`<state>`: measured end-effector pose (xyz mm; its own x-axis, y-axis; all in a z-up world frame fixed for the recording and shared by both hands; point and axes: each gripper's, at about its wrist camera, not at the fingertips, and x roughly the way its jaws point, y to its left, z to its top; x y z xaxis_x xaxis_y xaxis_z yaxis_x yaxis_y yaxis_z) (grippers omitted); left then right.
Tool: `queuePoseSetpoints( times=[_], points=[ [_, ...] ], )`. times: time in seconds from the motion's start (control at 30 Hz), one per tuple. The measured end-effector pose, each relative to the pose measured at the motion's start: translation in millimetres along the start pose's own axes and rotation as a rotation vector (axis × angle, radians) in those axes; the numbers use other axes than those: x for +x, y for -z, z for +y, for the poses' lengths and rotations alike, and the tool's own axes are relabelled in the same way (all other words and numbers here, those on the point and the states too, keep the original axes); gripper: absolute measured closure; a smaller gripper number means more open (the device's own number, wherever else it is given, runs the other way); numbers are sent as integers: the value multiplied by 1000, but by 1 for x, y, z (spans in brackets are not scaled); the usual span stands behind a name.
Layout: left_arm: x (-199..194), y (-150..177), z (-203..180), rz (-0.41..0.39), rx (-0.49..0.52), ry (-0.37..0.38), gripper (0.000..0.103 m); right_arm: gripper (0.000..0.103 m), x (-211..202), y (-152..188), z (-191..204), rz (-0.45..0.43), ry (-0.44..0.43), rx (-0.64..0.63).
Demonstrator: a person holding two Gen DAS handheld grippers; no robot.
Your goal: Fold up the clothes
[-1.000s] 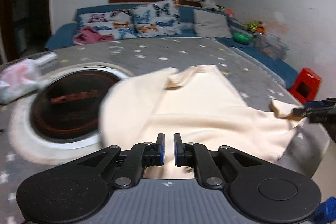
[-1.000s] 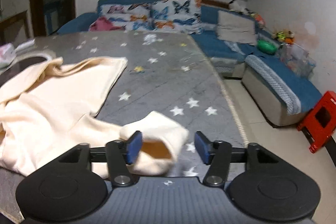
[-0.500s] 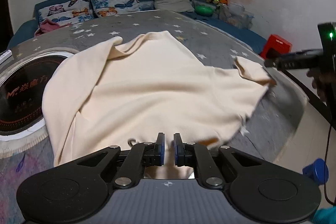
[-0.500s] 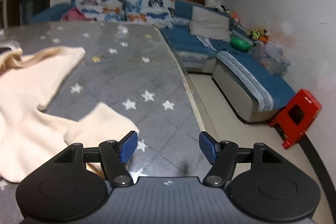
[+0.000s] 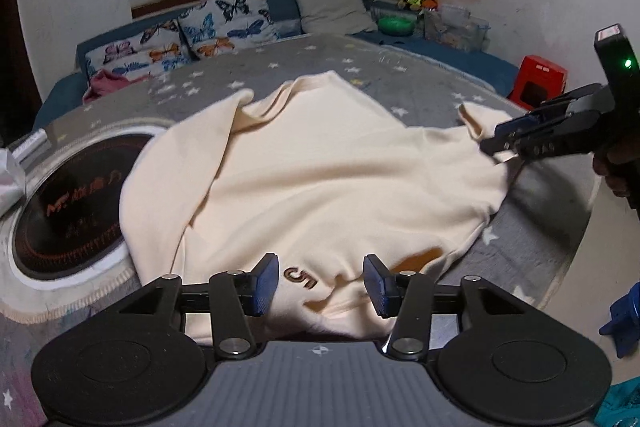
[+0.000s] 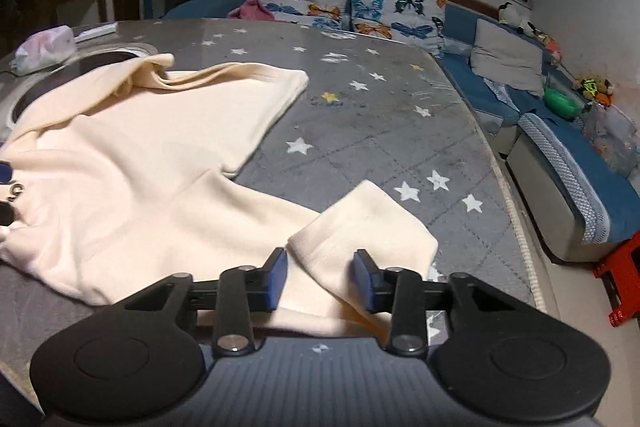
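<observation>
My left gripper (image 5: 320, 281) stands with its jaws wide, the blue pads apart and gripping nothing; between them lies the near edge of the cream sweatshirt (image 5: 320, 179), with a small brown mark on the fabric just ahead of the gap. My right gripper (image 6: 321, 277) is spread too, its pads on either side of the sleeve cuff (image 6: 372, 223), which lies loose in the gap; I cannot tell whether either pad touches the cloth. In the left view the right gripper (image 5: 490, 143) shows from the side at the sleeve end, near the table's right rim.

The sweatshirt lies spread across the grey table with white stars (image 6: 380, 115), its body rumpled, the right sleeve stretched toward the table's edge and the hem end pointing toward the far side. Its left part drapes over the rim of a round dark cooktop set into the table (image 5: 68, 203), ringed in white. Beyond that sits a pale crumpled bag (image 6: 44, 47) near the table's far left corner.

Behind the table runs a blue sofa (image 6: 568, 163) with butterfly cushions (image 6: 352, 7) and a plain grey cushion (image 6: 506, 55). A green bowl (image 6: 562, 103) rests on the sofa's far end, and a red stool (image 6: 620, 267) stands on the floor to the right.
</observation>
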<state>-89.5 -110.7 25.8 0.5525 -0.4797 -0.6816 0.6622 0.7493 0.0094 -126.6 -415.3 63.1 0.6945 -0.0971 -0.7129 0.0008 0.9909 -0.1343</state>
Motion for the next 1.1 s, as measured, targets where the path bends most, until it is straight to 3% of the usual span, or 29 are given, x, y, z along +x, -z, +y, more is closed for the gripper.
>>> queuePoseSetpoints(
  times=[0.07, 0.2, 0.33, 0.5, 0.67, 0.73, 0.83, 0.97, 1.1],
  points=[
    [4, 2, 2, 14, -7, -3, 71, 91, 0, 0, -4, 0, 8, 15],
    [3, 5, 4, 14, -14, 2, 90, 99, -5, 1, -14, -26, 67, 37],
    [-3, 8, 0, 8, 2, 19, 94, 99, -21, 1, -40, -78, 193, 106],
    [-10, 15, -5, 18, 15, 56, 95, 99, -33, 7, -85, -62, 328, 206],
    [-17, 14, -10, 25, 51, 86, 92, 88, -36, 11, -98, -44, 365, 230],
    [-19, 9, -8, 19, 46, 93, 91, 88, -40, 8, -91, -66, 353, 210],
    [-21, -2, -2, -9, 30, 62, 86, 83, -42, -3, -73, -84, 246, 178],
    [-11, -26, 10, -48, -6, -41, 60, 76, -37, -19, -43, -95, 99, 120],
    [14, -54, 24, -70, -49, -175, 57, 71, -25, -36, -9, -99, -3, 42]
  ],
)
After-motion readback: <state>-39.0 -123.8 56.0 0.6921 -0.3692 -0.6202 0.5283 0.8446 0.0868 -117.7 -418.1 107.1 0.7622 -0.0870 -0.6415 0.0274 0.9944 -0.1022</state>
